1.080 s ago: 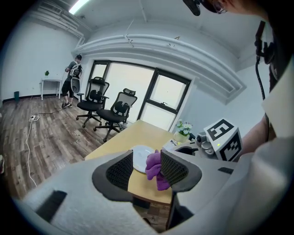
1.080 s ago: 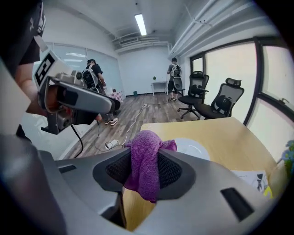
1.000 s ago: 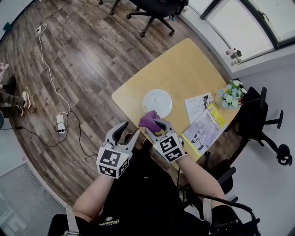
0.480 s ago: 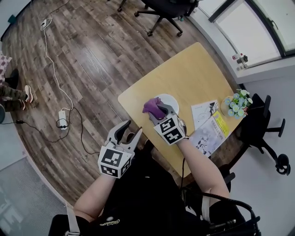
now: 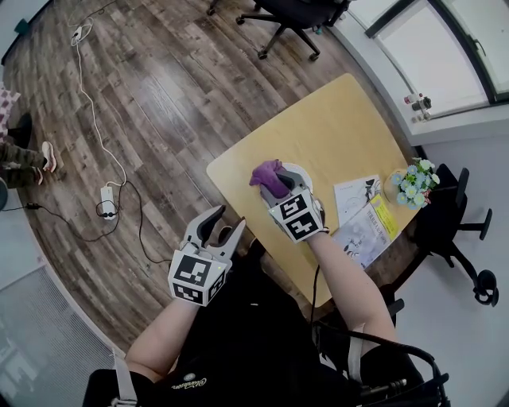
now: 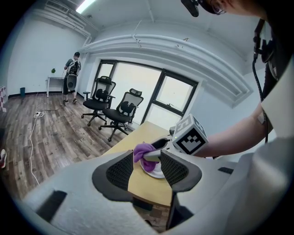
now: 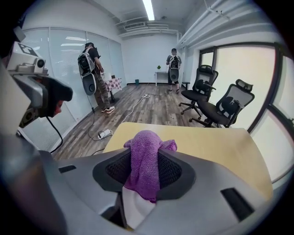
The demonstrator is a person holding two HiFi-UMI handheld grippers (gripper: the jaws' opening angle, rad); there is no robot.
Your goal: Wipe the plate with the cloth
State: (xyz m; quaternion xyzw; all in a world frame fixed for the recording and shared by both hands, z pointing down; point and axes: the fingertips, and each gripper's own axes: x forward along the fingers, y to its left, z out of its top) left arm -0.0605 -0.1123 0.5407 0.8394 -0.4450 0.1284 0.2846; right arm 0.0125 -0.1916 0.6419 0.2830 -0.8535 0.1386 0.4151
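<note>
A white plate lies on the light wooden table, mostly hidden under my right gripper. That gripper is shut on a purple cloth, which is bunched over the plate's left part. In the right gripper view the cloth hangs between the jaws, with the plate white just below it. My left gripper stands open off the table's near corner, above the floor, with nothing in it. The left gripper view looks between its open jaws at the cloth and the plate.
Printed sheets and a booklet lie on the table's right side, with a flower pot beyond them. Office chairs stand past the far edge. A power strip and cable lie on the wooden floor. Two people stand in the room.
My right gripper has carried the cloth from the plate's near edge forward over the plate, which it now mostly covers. The left gripper has stayed open in about the same place.
</note>
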